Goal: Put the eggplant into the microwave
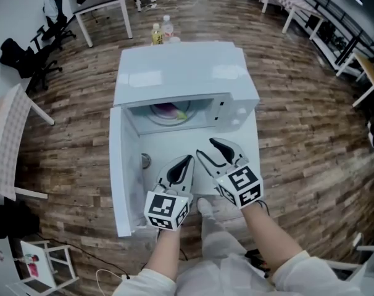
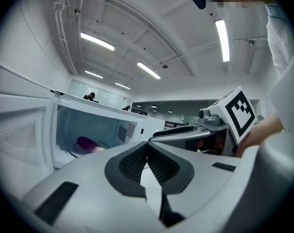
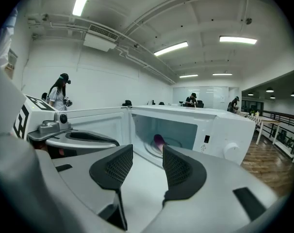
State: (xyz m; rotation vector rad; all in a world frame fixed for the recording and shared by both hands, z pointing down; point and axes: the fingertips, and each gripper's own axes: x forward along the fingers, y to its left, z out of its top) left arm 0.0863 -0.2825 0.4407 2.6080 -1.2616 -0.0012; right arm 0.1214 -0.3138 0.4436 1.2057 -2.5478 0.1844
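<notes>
We see the eggplant (image 1: 167,110) lying on the glass plate (image 1: 154,116) inside the microwave (image 1: 181,73), whose door (image 1: 116,171) stands wide open at the left. In front of the opening, our left gripper (image 1: 187,159) has its jaws closed together on nothing. Our right gripper (image 1: 205,147) holds its jaws apart, empty.

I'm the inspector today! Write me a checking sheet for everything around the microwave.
Surface: white table, carrying the microwave.
Job's things: eggplant lies inside the microwave; door hangs open.
Clutter: two bottles behind the microwave.
Grippers: left tongs shut, empty; right tongs open, empty.
Cables: one thin cable on the floor.
Surroundings: wooden floor, other tables, people far off.
</notes>
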